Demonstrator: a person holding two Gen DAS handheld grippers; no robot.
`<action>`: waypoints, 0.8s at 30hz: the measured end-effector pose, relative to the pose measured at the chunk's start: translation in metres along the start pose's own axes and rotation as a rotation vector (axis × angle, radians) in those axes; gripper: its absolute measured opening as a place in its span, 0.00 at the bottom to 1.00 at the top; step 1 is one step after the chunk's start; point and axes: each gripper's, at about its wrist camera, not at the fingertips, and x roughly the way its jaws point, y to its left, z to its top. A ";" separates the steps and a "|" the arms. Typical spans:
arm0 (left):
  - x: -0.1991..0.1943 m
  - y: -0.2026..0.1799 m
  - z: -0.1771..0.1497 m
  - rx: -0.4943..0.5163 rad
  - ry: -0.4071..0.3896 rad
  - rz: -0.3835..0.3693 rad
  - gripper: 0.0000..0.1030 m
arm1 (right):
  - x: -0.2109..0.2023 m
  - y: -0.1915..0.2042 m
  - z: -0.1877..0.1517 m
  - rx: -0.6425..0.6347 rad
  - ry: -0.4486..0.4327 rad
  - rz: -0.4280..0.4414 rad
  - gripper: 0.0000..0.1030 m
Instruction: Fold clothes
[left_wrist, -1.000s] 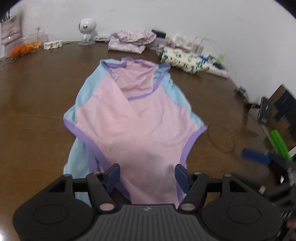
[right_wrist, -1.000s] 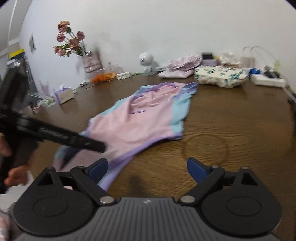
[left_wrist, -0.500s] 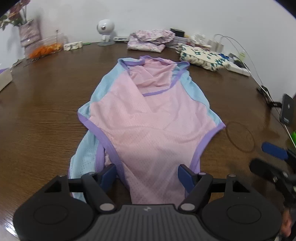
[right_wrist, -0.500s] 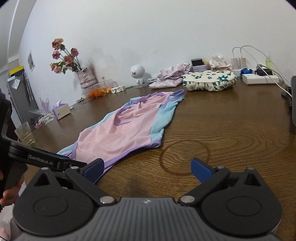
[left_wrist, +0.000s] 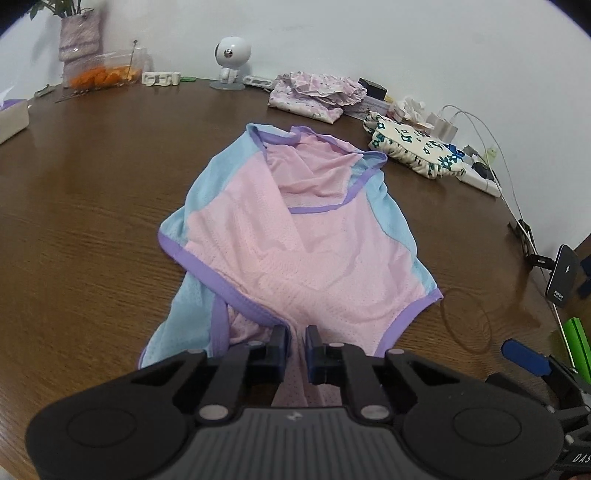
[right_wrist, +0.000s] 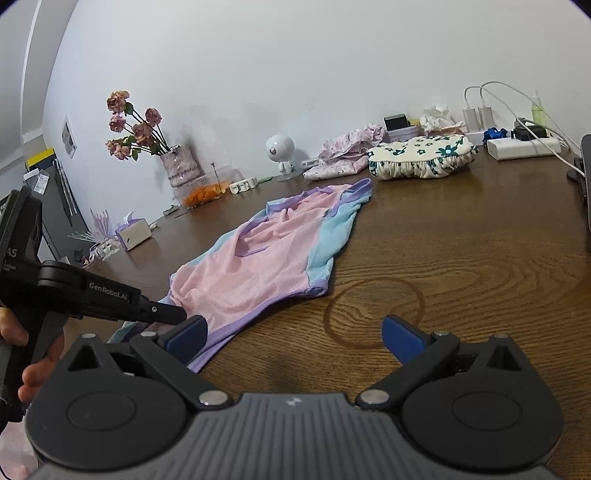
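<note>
Left wrist view, nearest first: left gripper (left_wrist: 296, 345) has just been closing and its jaws now pinch the near hem of the pink mesh garment w/ light-blue side panels and purple trim (left_wrist: 303, 251), pink fabric bunched between the pads. Right gripper (right_wrist: 291, 334) hovers just beside that same near end, jaws spread wide w/ nothing between them, only bare brown wooden table (right_wrist: 461, 258) below; its left pad sits just over the purple edge. Garment lies lengthwise away from both grippers, mostly flat, one blue flap tucked under on the left side, neckline at the far end. Looks thin, light, floppy and a bit slick, so it'll likely sag and slide on the wood if lifted by one point; prob best to take the other near corner by the purple binding w/ the right gripper, since the trim is thicker and grips better than the open mesh. Beyond it: folded lilac-print clothes (left_wrist: 314, 96), a cream floral bundle (left_wrist: 413, 147), a small white round camera (left_wrist: 232, 61) by the wall.
</note>
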 end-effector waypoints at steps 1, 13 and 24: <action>0.000 -0.001 0.000 -0.001 -0.001 -0.002 0.10 | 0.001 0.000 0.000 0.002 0.009 0.002 1.00; -0.011 0.013 -0.001 -0.088 -0.031 -0.088 0.05 | -0.002 0.003 -0.002 -0.011 0.002 0.000 1.00; -0.016 0.031 0.019 -0.194 -0.112 -0.195 0.01 | 0.000 0.016 -0.003 -0.055 0.028 0.022 0.99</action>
